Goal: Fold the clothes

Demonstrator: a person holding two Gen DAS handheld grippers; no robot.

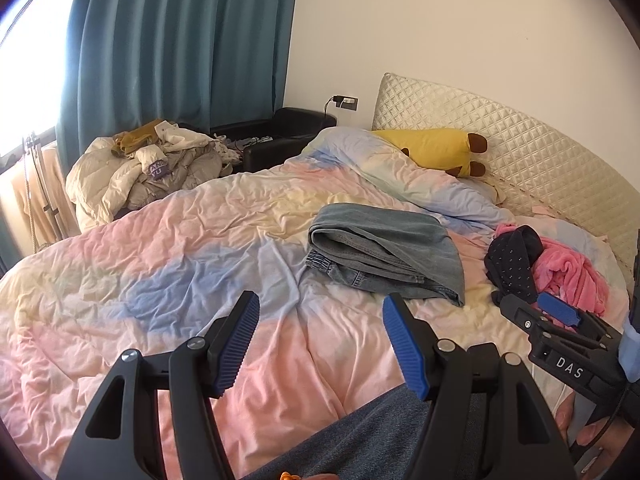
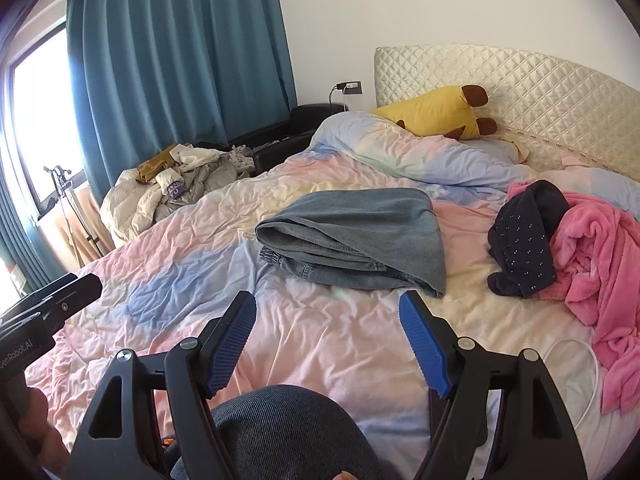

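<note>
My left gripper (image 1: 320,344) hangs over the bedspread (image 1: 160,264) with its blue pads spread wide and nothing between them. My right gripper (image 2: 328,344) does the same, jaws released, empty, touching no cloth. At six o'clock in both views a patch of dark denim on my leg (image 2: 280,436) sits just under the fingers.

Beyond the fingertips, at about twelve o'clock from my right gripper, lie the folded jeans (image 2: 356,236) on the bedspread, well apart from both grippers. Their long axis runs roughly from nine to three o'clock, the rounded fold toward nine, the open edges toward four.

At two o'clock lies a dark dotted garment (image 2: 524,236), resting against a crumpled pink robe (image 2: 604,264).

Farther, at one o'clock, a yellow plush toy (image 2: 436,114) leans by the quilted headboard (image 2: 540,88). At ten o'clock a heap of pale clothes (image 2: 172,184) sits below the teal curtain (image 2: 180,60).
</note>
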